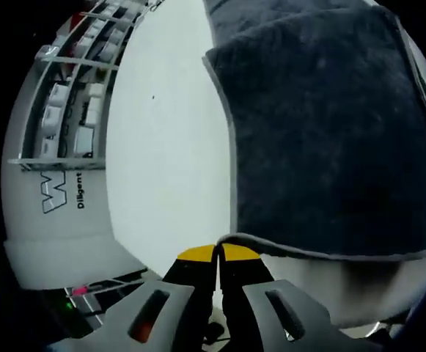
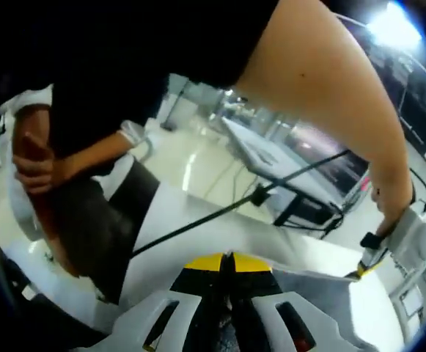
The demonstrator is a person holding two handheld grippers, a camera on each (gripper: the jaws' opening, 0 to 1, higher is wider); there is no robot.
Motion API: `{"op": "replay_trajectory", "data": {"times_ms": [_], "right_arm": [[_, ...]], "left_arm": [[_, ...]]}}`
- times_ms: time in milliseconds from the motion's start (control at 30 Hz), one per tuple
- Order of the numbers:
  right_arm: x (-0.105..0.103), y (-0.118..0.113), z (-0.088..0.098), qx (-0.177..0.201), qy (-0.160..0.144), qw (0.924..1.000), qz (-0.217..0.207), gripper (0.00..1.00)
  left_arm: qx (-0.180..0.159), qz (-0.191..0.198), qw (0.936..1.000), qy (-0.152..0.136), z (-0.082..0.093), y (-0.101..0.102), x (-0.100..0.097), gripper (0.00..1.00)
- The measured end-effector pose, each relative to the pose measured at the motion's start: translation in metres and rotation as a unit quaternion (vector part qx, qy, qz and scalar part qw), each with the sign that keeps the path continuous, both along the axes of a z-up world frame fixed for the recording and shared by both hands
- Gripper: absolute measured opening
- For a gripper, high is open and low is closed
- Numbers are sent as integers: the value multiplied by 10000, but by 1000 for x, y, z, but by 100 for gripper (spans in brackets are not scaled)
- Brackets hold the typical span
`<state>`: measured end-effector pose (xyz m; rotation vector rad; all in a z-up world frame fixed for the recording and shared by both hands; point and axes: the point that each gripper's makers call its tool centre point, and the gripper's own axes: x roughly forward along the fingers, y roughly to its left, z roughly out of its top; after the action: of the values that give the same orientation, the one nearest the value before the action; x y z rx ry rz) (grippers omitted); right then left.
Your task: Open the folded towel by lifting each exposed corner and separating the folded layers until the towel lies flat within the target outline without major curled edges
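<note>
The dark navy towel [image 1: 330,139] with a pale hem lies folded on the white table [image 1: 169,161], on the right of the left gripper view. My left gripper [image 1: 218,253] is shut, its yellow-tipped jaws pinching the towel's near corner, and the hem curls up at the tips. In the right gripper view my right gripper [image 2: 227,261] is shut too. A grey sheet of towel [image 2: 311,282] runs from its tips to the left gripper [image 2: 366,269] at the far right, which a person's arm [image 2: 330,110] holds.
Shelving with white boxes [image 1: 73,103] stands beyond the table's left edge. A black cable [image 2: 234,209] crosses the right gripper view. A second person stands at the left with a hand [image 2: 37,165] showing. Tables [image 2: 271,158] stand further back on a shiny floor.
</note>
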<state>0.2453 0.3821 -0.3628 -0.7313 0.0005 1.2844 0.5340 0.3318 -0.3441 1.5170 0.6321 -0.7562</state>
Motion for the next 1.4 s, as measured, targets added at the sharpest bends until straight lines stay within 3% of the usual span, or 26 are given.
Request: {"op": "replay_trajectory", "data": {"times_ms": [167,233,433,567,833,967,1133,1300,1367,1400], "right_arm": [[1,15,-2,-51,-87,9999,56,0],[1,23,-2,-22,40,10000,69,0],[-4,42,-5,-126,-57,9998,163,0],[-5,51,-14,-229,-104,9995,214,0],[-6,59,-33,-467,-258,9982,257,0],[-7,58,-35,-484,-276,9981,276,0],[-8,62,-38,-519,-348,9975,323,0],[-10,63,-49,-765,-589,9939,531,0],[-15,66,-46,-648,-829,9910,822,7],[-14,67,-41,-546,-856,9916,807,18]], "left_arm": [[473,74,9988,-139,-1,24,0,1],[758,126,9970,-112,-2,37,-4,1],[899,168,9958,-103,-2,49,-12,1],[1470,114,9891,-39,-8,64,-10,1],[1644,0,9864,-38,-17,76,6,1],[1922,14,9813,-74,-18,88,11,1],[1782,56,9839,-121,-16,84,12,1],[1925,89,9811,-155,-16,86,9,1],[1941,217,9806,-145,-16,89,7,1],[2019,407,9785,-100,-16,95,3,2]]}}
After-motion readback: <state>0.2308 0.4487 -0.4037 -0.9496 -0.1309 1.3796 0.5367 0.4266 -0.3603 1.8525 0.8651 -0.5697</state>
